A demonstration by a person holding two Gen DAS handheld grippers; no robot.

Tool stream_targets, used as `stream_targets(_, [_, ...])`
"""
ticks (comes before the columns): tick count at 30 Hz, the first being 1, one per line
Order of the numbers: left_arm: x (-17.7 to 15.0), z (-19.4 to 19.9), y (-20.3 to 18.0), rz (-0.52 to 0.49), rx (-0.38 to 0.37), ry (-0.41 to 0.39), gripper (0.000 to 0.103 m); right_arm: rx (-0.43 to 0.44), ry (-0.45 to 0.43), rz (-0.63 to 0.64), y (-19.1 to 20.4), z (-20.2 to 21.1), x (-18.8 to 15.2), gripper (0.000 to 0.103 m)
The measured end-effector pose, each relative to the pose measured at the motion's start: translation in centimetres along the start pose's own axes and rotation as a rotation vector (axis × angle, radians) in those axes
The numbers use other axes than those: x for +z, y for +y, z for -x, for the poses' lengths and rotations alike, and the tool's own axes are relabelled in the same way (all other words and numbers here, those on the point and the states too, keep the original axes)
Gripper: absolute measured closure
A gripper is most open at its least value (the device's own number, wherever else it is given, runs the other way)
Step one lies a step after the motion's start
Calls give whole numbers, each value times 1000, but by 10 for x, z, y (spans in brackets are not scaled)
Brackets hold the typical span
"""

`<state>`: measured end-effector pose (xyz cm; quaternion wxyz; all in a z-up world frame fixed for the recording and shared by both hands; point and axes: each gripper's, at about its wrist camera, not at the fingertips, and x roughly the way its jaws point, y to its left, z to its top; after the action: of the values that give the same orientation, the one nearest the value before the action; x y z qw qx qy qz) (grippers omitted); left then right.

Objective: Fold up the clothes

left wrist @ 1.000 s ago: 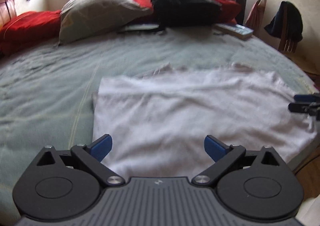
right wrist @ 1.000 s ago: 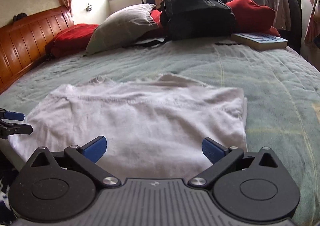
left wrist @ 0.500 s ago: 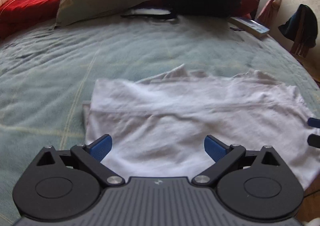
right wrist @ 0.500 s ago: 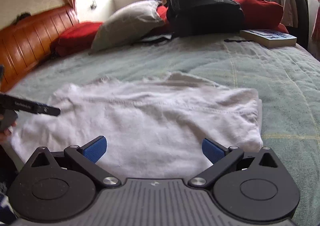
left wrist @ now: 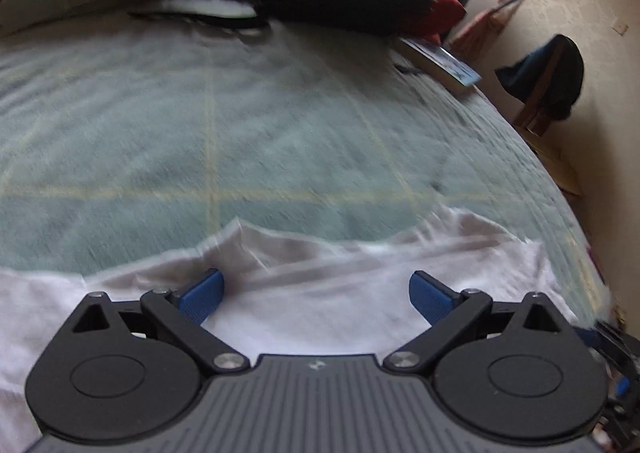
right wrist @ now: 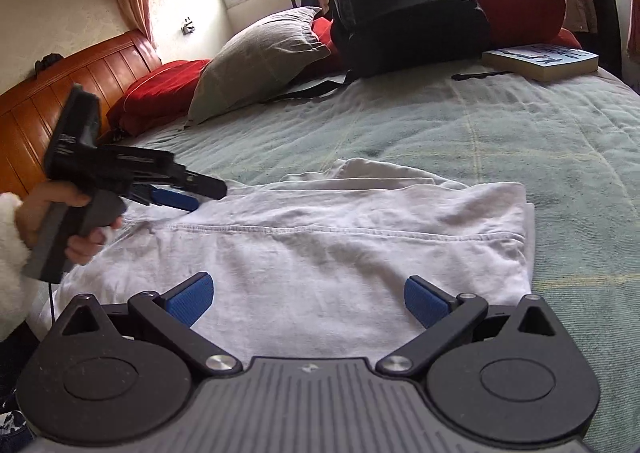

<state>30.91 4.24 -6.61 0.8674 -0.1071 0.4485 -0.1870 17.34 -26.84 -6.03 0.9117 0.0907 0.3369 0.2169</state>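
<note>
Right gripper [right wrist: 306, 299] was spread wide, holding nothing, low in its frame over the near edge of the white shirt [right wrist: 320, 253]. Left gripper [left wrist: 316, 293] likewise released, above the shirt's far hem; a hand [right wrist: 60, 229] gripped its handle at mid-left of the right view. Shirt lay flat on the green blanket [right wrist: 480, 133]. Beyond, upper frame: 1 grey pillow [right wrist: 256, 57], black backpack [right wrist: 404, 9], book [right wrist: 540, 61].

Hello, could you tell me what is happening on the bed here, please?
A person is folding a white garment spread on a green bedspread, with a handheld gripper in each hand. The left gripper reaches over the garment's far left corner; the right gripper hovers open over its near edge. Neither grips cloth yet.
</note>
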Motion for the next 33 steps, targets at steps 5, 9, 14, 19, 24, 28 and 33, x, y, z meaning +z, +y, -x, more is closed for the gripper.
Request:
stream_targets(5, [11, 11, -4, -13, 85, -29, 5, -4, 24, -3, -3, -1, 4, 0])
stream_targets(9, [7, 47, -21, -77, 114, -47, 5, 15, 57, 18, -4, 1, 13, 0])
stream_targets(14, [-18, 100, -40, -166, 173, -47, 4, 42, 85, 73, -2, 6, 42, 0])
stream_targets(19, [-52, 129, -37, -148, 188, -58, 4, 75, 90, 158, 15, -10, 75, 0])
stream_targets(24, [-73, 128, -29, -124, 227, -56, 4, 112, 163, 172, 21, -63, 94, 0])
stream_targets(28, [-80, 118, -23, -131, 221, -39, 4, 97, 222, 115, 6, -109, 99, 0])
stream_targets(33, [-84, 103, -13, -128, 176, -15, 4, 54, 226, 105, -12, -134, 101, 0])
